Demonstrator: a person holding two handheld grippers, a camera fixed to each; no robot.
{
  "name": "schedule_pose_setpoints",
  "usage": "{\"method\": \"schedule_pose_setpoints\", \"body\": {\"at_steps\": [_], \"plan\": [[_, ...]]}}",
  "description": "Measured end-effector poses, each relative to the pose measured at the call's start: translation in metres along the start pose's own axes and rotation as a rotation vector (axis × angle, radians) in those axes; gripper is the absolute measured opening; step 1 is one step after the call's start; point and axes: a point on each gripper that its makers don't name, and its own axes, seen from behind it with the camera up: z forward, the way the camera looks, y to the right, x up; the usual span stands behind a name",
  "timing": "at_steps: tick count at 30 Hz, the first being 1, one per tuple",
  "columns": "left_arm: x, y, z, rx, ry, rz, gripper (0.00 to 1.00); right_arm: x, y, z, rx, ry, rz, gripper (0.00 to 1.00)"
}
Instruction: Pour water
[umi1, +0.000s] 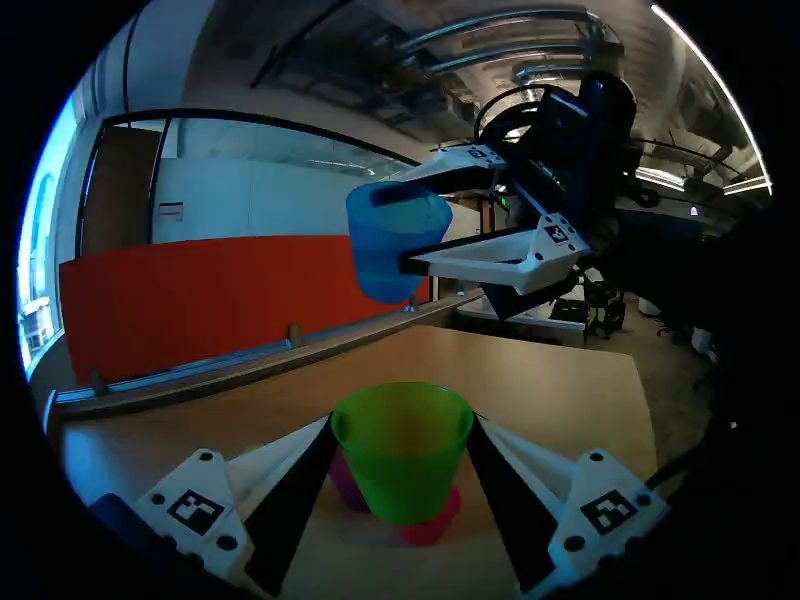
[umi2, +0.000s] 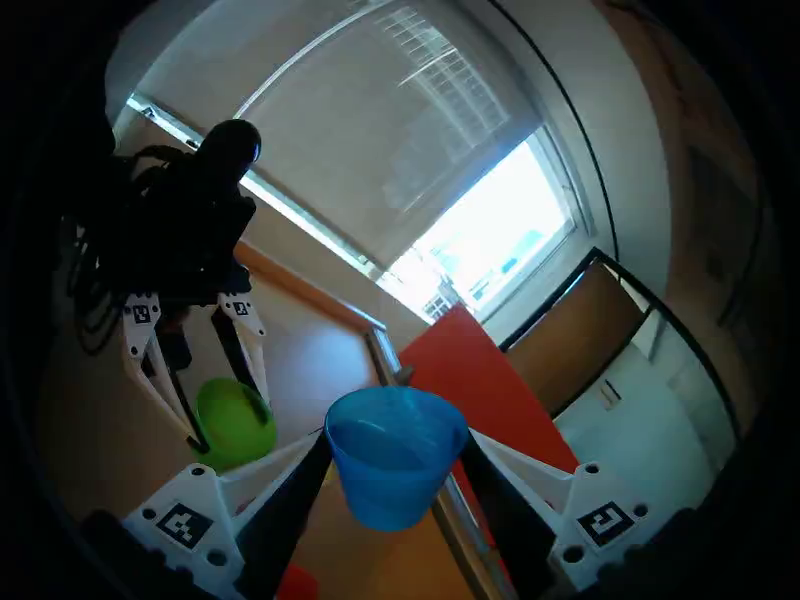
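1. Left gripper view: the left gripper (umi1: 401, 430) sits at 6 o'clock, its jaws closed narrowly on the green cup (umi1: 402, 455), one finger pressing each side. The cup is upright with its mouth open to the camera, and looks empty.
2. Same view: a magenta cup (umi1: 345, 482) and a red cup (umi1: 432, 527) show just below the green one. I cannot tell whether they touch it. The table (umi1: 560, 380) runs from centre towards 3 o'clock.
3. Same view: the right gripper (umi1: 405, 225) reaches in from 1 o'clock. It clamps the blue cup (umi1: 393, 240) above the green cup and beyond it, well clear of the rim, and close to upright.
4. Right gripper view: the blue cup sits at 6 o'clock between this gripper's own fingers, held at both sides. A faint line inside may be a water level, but I cannot tell for certain.
5. Same view: the left gripper with the green cup is at 8 o'clock, and a bright window (umi2: 490, 240) at 2 o'clock.
6. Step, by my judgement: cups lifted and facing, pour not yet begun.
7. The next move calls for bringing the blue lip over the green mouth, then tipping slowly, with the green cup kept level.
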Motion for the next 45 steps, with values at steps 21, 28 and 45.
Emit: {"method": "schedule_pose_setpoints", "body": {"at_steps": [21,28,45], "plan": [[-0.004,0.004,0.003,-0.015,0.000,0.013,0.88,0.007,-0.005,0.010,0.020,0.002,-0.056,0.91],[-0.002,0.004,0.004,-0.016,0.004,0.014,0.88,0.008,-0.004,0.010,0.021,0.001,-0.082,0.91],[0.001,0.005,0.006,-0.018,0.012,0.015,0.88,0.013,-0.003,0.015,0.017,-0.003,-0.166,0.91]]}}
